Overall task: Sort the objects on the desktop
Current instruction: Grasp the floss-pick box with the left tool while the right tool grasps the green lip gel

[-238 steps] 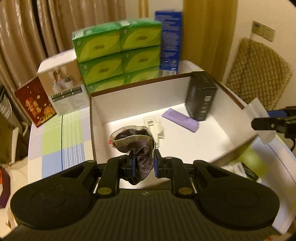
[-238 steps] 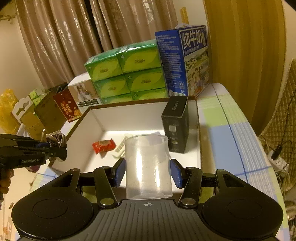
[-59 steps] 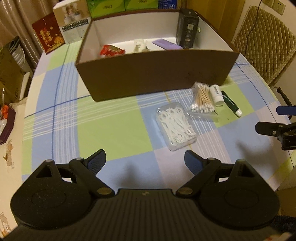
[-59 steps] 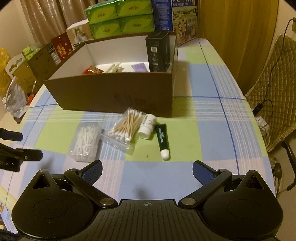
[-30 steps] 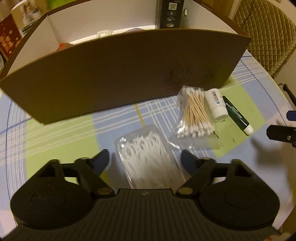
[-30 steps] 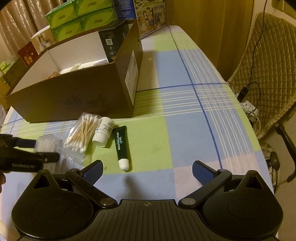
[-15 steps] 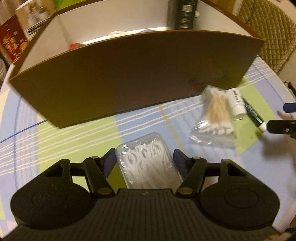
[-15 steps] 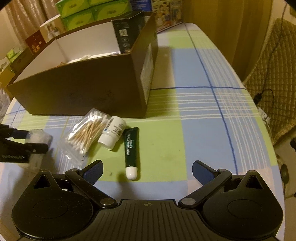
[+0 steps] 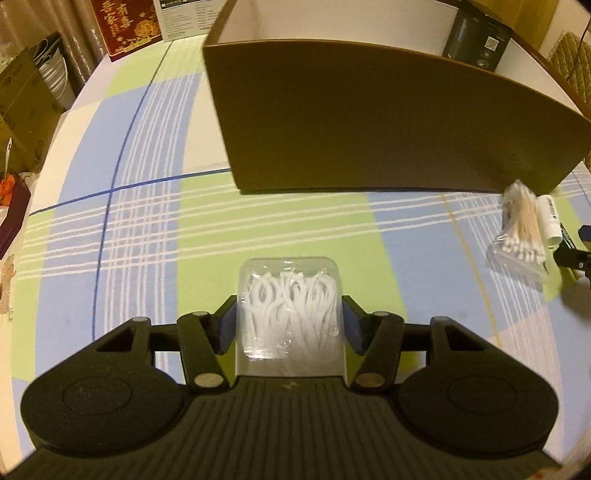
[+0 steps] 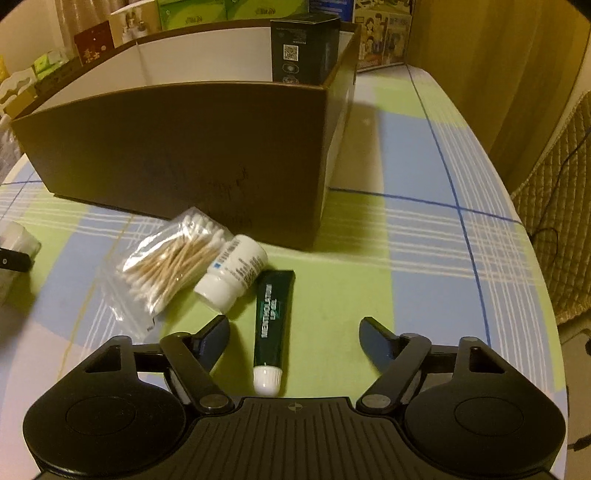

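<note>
1. The left gripper [image 9: 289,319] has just been closing its jaws on the clear plastic box of white floss picks [image 9: 290,308]; the blue pads sit flush against both side walls of the box, so it is clamped.
2. The box of floss picks lies on the green, blue and white checked tablecloth [image 9: 147,221], near the table's front edge and well apart from the large brown cardboard box [image 9: 369,122] with white inner walls.
3. The right gripper [image 10: 294,336] has just been narrowing its jaws, yet the fingers stand clearly apart and press on nothing.
4. Between those fingers lies the dark green lip-gel tube [image 10: 273,321], its white cap towards the camera, nearer the left finger and touching neither.
5. Just beside the tube's far end lies a small white pill bottle [image 10: 232,271] on its side, leaning against a clear bag of wooden cotton swabs [image 10: 173,258].
6. Swabs, bottle and tube lie close before the cardboard box's front wall, near its right corner.
7. A black carton [image 10: 304,48] stands upright inside the cardboard box at its right rear corner.
8. Green tissue packs [image 10: 195,9] stand behind the box at the table's far edge.
</note>
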Available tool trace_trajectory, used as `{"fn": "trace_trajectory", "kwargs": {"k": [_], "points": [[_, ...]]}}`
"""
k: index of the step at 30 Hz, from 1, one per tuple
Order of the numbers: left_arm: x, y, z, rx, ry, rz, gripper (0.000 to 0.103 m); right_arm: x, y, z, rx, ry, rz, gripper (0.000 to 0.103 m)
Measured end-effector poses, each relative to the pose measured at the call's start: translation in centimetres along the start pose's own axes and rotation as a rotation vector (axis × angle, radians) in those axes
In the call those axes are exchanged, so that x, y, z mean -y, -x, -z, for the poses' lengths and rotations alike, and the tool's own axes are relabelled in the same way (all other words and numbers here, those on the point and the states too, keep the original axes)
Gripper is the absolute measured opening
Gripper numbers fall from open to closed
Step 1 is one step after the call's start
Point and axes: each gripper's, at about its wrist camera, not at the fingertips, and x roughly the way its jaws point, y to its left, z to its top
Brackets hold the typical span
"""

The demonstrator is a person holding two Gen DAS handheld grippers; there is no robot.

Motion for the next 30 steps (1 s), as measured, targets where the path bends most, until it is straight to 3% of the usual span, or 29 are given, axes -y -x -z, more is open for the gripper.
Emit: {"fn": "trace_trajectory", "kwargs": {"k": [12,17,30], "points": [[0.1,0.2,0.2,0.031,-0.031,0.013,0.053,-1.0,0.2,0.1,0.009,0.011,0.0,0.043],[0.6,0.6,1.1,0.036,-0.079,0.055,0.052,-1.3,1.0,0.6,-0.007,-0.003,0.003,0.014],[0.7,2.2,4.0,0.029,-0.136,0.099,0.052,-2.0,3.7,3.7,-0.037,-0.078,-0.011,0.013]]}}
